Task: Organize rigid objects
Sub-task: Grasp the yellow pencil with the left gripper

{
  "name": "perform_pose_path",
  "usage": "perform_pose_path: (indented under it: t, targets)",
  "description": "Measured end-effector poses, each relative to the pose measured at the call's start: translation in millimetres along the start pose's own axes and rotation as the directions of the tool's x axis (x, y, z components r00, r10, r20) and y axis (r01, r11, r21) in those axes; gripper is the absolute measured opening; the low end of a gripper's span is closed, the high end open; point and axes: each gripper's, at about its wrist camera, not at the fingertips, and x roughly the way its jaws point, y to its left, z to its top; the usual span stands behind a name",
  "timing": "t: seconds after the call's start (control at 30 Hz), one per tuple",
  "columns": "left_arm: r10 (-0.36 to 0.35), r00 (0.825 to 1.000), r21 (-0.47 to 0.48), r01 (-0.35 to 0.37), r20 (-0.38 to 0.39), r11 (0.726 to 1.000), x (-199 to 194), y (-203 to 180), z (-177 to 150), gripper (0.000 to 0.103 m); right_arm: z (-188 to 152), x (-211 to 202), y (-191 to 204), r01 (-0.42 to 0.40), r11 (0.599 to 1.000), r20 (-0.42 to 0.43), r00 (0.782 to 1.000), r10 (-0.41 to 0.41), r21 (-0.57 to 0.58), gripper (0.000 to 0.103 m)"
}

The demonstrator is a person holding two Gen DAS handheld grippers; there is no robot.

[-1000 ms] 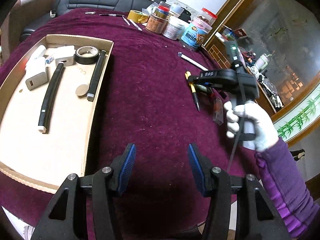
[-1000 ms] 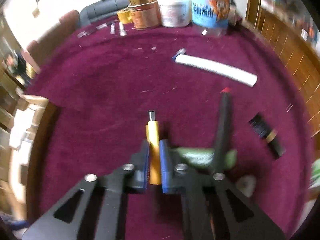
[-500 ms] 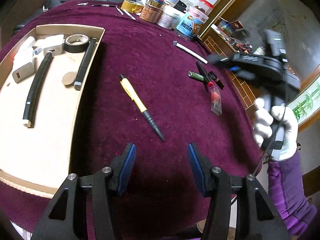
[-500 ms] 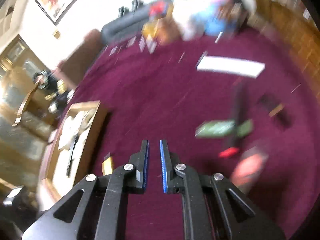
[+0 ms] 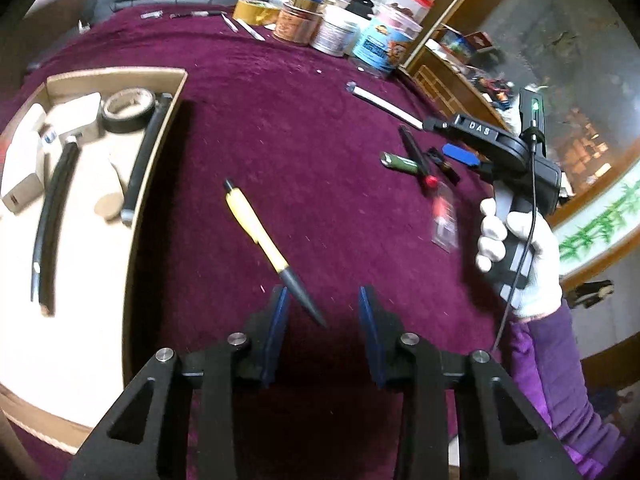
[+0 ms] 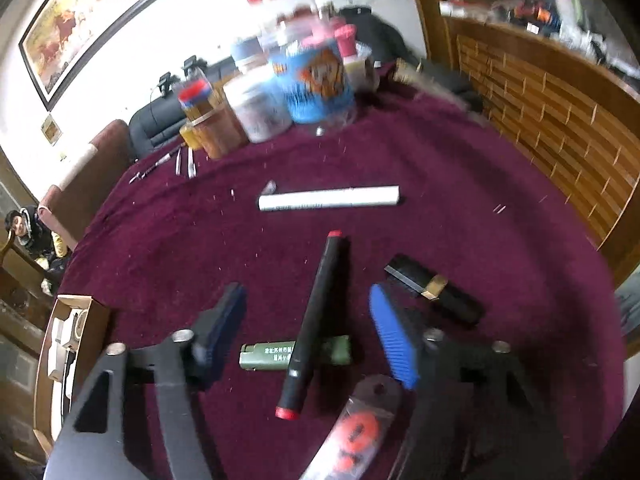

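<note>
From the left wrist, the maroon velvet cloth (image 5: 304,128) leaves a broad bare lane between the cardboard tray (image 5: 156,152) at left and the scatter of small items at right. The left gripper (image 5: 323,312) has just been closing, yet its jaws stand apart and grasp nothing; the dark tip of the yellow pen (image 5: 260,232) lies on the cloth between the blue pads, clear of both. The tray holds black tubes, a tape roll and white blocks (all smooth, hard shapes). The gloved right hand (image 5: 516,248) carries the right gripper (image 5: 444,136) above the items near the table's edge.

From the right wrist, the cloth runs to a wooden lattice wall at right and jars at the far rim. The right gripper (image 6: 312,320) has just been opening, released and empty, its jaws straddling a black red-capped marker (image 6: 316,320) lying across a green lighter (image 6: 268,354). A white tube (image 6: 328,199) lies beyond, a black and gold case (image 6: 436,288) at right.
</note>
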Motion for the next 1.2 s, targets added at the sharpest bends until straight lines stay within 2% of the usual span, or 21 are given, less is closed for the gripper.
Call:
perform_pose_path:
  t: [0.1, 0.23, 0.3, 0.33, 0.37, 0.4, 0.57, 0.7, 0.83, 0.9, 0.93, 1.0, 1.07, 1.2]
  targets:
    - [0.049, 0.999, 0.009, -0.049, -0.019, 0.999, 17.4, -4.4, 10.7, 0.031, -7.2, 6.0, -9.1, -0.036, 0.999, 0.028, 0.999, 0.036, 0.018, 0.058]
    - [0.097, 0.994, 0.007, -0.096, -0.059, 0.995, 48.2, -3.8, 20.9, 0.031, -11.7, 8.2, -24.2, -0.078, 0.995, 0.019, 0.997, 0.077, 0.057, 0.058]
    - [0.11, 0.994, 0.025, -0.109, -0.021, 0.994, 55.4, -8.7, 26.9, 0.031, -11.7, 3.9, -28.2, -0.075, 0.995, 0.029, 0.997, 0.074, 0.067, 0.059]
    - [0.123, 0.992, 0.046, -0.122, -0.013, 0.991, 60.4, -12.9, 29.7, 0.029, -11.5, 3.0, -28.8, -0.08, 0.994, 0.035, 0.996, 0.078, 0.071, 0.059]
    - [0.126, 0.992, 0.057, -0.126, -0.004, 0.99, 63.5, -15.1, 31.2, 0.017, -11.3, 3.0, -27.5, -0.08, 0.994, 0.038, 0.996, 0.078, 0.069, 0.059]
    - [0.097, 0.995, 0.061, -0.097, -0.01, 0.993, 66.2, -16.2, 32.5, 0.011, -11.3, 2.6, -25.8, -0.074, 0.995, 0.041, 0.997, 0.072, 0.062, 0.059]
    - [0.119, 0.993, 0.067, -0.118, -0.014, 0.991, 69.6, -21.9, 35.6, 0.011, -12.1, 3.7, -22.5, -0.049, 0.998, 0.039, 0.998, 0.047, 0.045, 0.059]
    - [0.167, 0.986, 0.091, -0.164, -0.023, 0.982, 76.0, -30.4, 41.2, 0.014, -11.7, 4.9, -25.4, -0.053, 0.997, 0.033, 0.998, 0.051, 0.061, 0.059]
    - [0.219, 0.976, 0.183, -0.212, -0.014, 0.96, 90.9, -50.0, 49.8, 0.037, -11.7, 4.4, -26.9, -0.049, 0.997, 0.036, 0.998, 0.046, 0.065, 0.058]
    - [0.266, 0.964, 0.239, -0.262, 0.019, 0.935, 98.6, -59.6, 49.5, 0.038, -11.6, 5.0, -29.5, -0.048, 0.996, 0.034, 0.998, 0.045, 0.074, 0.058]
    - [0.291, 0.956, 0.262, -0.289, 0.034, 0.921, 100.7, -63.0, 48.4, 0.036, -12.1, 5.6, -31.2, -0.047, 0.996, 0.033, 0.998, 0.044, 0.078, 0.058]
    - [0.287, 0.958, 0.247, -0.283, 0.022, 0.927, 96.8, -59.6, 49.8, 0.007, -13.7, 6.6, -35.3, -0.04, 0.995, 0.03, 0.999, 0.037, 0.092, 0.059]
    - [0.262, 0.965, 0.196, -0.26, 0.017, 0.945, 84.8, -49.0, 52.3, 0.006, -13.2, 6.6, -39.2, -0.055, 0.992, 0.03, 0.998, 0.052, 0.109, 0.059]
    - [0.179, 0.978, 0.137, -0.192, 0.106, 0.972, 45.3, -34.0, 49.4, 0.007, -12.5, 5.3, -39.3, -0.063, 0.992, 0.035, 0.998, 0.06, 0.11, 0.059]
